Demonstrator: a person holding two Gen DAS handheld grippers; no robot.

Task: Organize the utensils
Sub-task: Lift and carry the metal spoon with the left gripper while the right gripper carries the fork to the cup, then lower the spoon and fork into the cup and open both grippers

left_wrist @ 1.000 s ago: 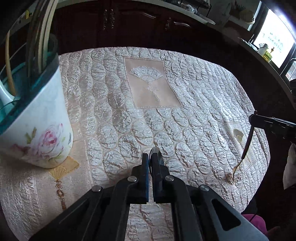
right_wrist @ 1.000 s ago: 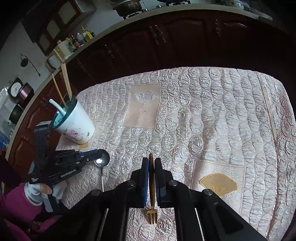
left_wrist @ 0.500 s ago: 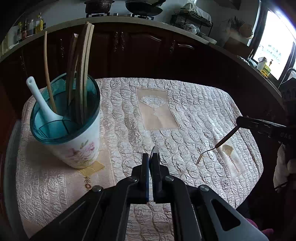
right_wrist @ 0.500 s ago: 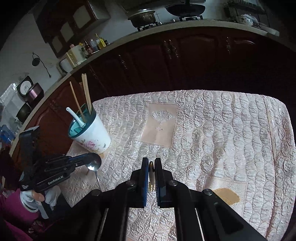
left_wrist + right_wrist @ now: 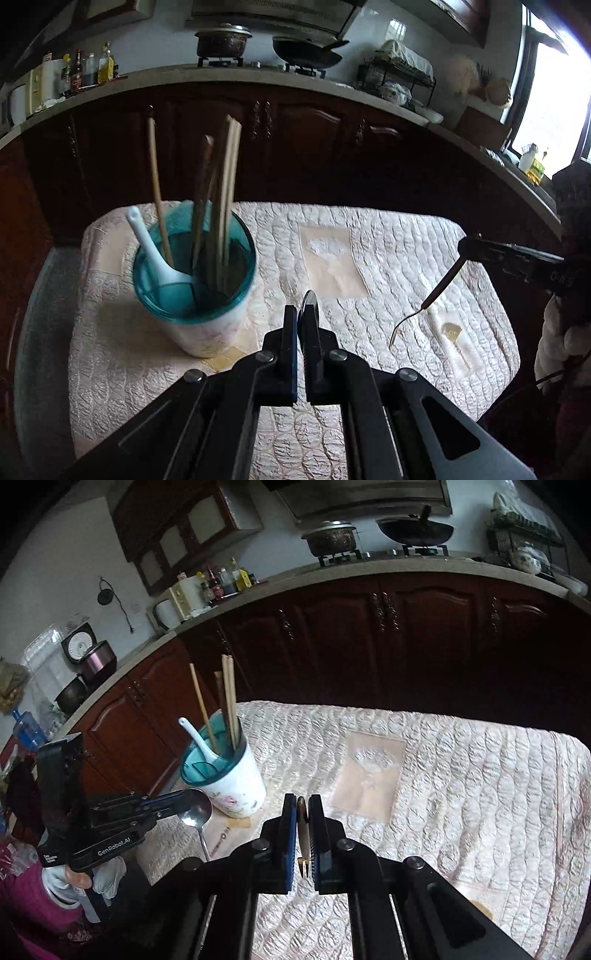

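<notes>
Underneath everything lies a quilted cream cloth with a raised oval pattern, covering the table whose bare grey edge shows on one side in the left wrist view. Two plain panels are sewn into the cloth: one near the middle carries a pale fan motif, another near the right-hand corner shows a small gold fan.

Near one corner of the cloth stands the utensil cup, white with a pink flower and a teal insert. Several wooden chopsticks and a white soup spoon stand inside it.

The left gripper is closed on a metal spoon; in the right wrist view the bowl of that spoon sticks out past the fingertips, just beside the cup, with the handle hanging down. The right gripper is clamped on a fork, which dangles tines-down above the cloth, clear of it. A white-gloved hand and a magenta sleeve hold the left tool.

Behind the table run dark reddish wooden cabinets under a pale countertop. On it sit a stove with a lidded pot and a wok, bottles, and a dish rack. A bright window is at the far right.
</notes>
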